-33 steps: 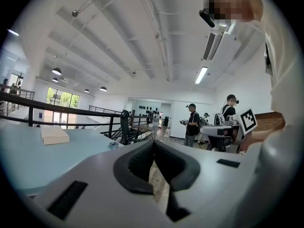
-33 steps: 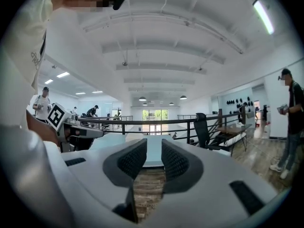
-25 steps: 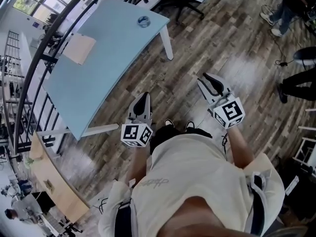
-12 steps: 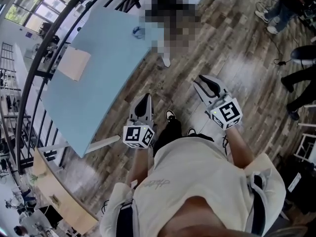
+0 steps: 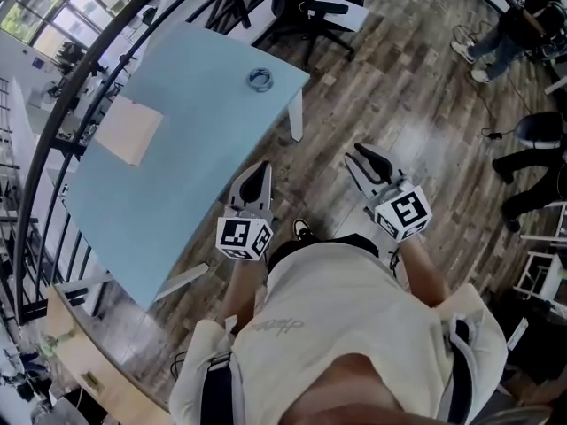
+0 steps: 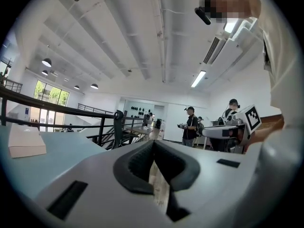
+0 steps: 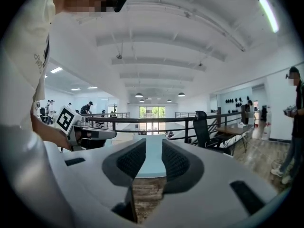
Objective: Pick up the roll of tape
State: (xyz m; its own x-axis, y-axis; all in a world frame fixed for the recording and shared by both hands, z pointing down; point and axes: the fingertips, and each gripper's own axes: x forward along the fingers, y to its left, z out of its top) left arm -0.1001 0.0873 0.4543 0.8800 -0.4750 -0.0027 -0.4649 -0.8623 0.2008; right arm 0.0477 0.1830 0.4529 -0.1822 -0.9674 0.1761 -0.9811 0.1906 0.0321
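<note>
The roll of tape (image 5: 260, 80) is a small grey ring lying near the far right corner of the light blue table (image 5: 177, 184). My left gripper (image 5: 259, 168) hovers over the table's near right edge, well short of the tape, its jaws meeting at the tips with nothing between them. My right gripper (image 5: 354, 154) is over the wooden floor to the right of the table, open and empty. In the left gripper view the left gripper (image 6: 152, 144) points level past the table (image 6: 47, 160). The right gripper (image 7: 153, 144) shows the table (image 7: 153, 161) through its gap.
A pale flat board (image 5: 129, 129) lies on the table's left part. A dark railing (image 5: 80, 87) curves behind the table. Black office chairs (image 5: 323, 3) stand beyond its far corner. People (image 5: 505, 20) stand at the right. A white table leg (image 5: 295, 118) stands below the tape corner.
The person has walked toward the table: it and the tape sit closer and lower in the head view. Both grippers came forward with the body, and the left now overlaps the table's edge.
</note>
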